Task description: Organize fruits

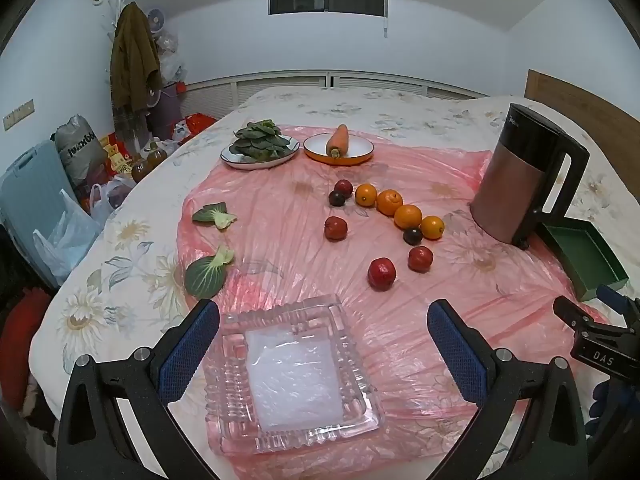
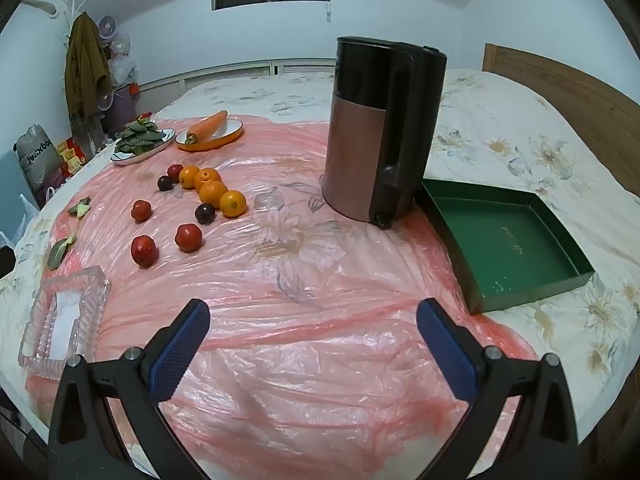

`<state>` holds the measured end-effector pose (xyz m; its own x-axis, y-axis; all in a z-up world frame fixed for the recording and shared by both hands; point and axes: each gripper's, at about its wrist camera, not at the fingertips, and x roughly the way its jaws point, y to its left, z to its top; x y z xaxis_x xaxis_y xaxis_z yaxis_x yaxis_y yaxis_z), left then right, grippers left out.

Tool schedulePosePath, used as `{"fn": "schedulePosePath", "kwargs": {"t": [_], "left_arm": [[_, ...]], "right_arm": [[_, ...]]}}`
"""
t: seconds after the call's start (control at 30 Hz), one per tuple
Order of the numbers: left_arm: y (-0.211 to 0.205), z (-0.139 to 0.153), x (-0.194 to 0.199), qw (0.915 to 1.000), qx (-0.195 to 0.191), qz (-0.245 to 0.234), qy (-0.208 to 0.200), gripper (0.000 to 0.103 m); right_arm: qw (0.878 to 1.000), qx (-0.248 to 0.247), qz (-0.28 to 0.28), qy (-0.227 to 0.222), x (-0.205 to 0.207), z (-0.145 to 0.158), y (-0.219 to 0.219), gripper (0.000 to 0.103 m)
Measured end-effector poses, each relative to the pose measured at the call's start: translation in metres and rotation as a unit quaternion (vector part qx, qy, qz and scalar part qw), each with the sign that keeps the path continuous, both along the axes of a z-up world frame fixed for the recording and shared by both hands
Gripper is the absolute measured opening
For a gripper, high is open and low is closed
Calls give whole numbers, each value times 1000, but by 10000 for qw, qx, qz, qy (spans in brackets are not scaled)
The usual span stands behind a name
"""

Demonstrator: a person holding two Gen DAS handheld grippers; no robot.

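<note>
Left hand-held gripper (image 1: 322,326): released, blue-padded fingers spread wide, nothing between the pads; it hangs over the near edge of the bed.
Right hand-held gripper (image 2: 313,322): released too, fingers wide apart over bare pink plastic sheet (image 2: 304,320), gripping nothing.
Clear square glass dish (image 1: 292,372): directly beneath and between the left hand-held gripper's fingers, lying on the sheet with a white pad inside; seen from the right hand-held gripper it lies far to the left.
Four round oranges (image 1: 390,202): ahead of the left hand-held gripper in a curved row, touching one another; ahead and left of the right one.
Red round fruits (image 1: 382,274): four, scattered around the oranges, the nearest just beyond the dish.
Dark purple round fruits (image 1: 413,235): two, each beside an orange.
Copper and black electric kettle (image 2: 380,132): upright, ahead of the right hand-held gripper.
Shallow green cardboard box (image 2: 508,240): right of the kettle, just beside its base.
Orange-rimmed plate with a carrot (image 1: 338,148): far ahead, beside a white plate of leafy greens (image 1: 260,148).
Loose green leaves (image 1: 210,272): two, ahead and left of the left hand-held gripper.
</note>
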<state>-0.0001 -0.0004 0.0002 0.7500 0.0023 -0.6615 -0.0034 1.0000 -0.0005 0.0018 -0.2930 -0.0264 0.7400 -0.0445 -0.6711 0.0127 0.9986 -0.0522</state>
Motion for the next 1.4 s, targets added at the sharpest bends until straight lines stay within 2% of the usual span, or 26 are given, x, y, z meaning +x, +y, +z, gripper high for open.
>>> {"fn": "schedulePosePath", "kwargs": {"t": [1.4], "left_arm": [[4,-4,-6,9998,-184,-2,82,102]], "right_arm": [[10000,-67,31,-24,-12,10,-5,103]]}}
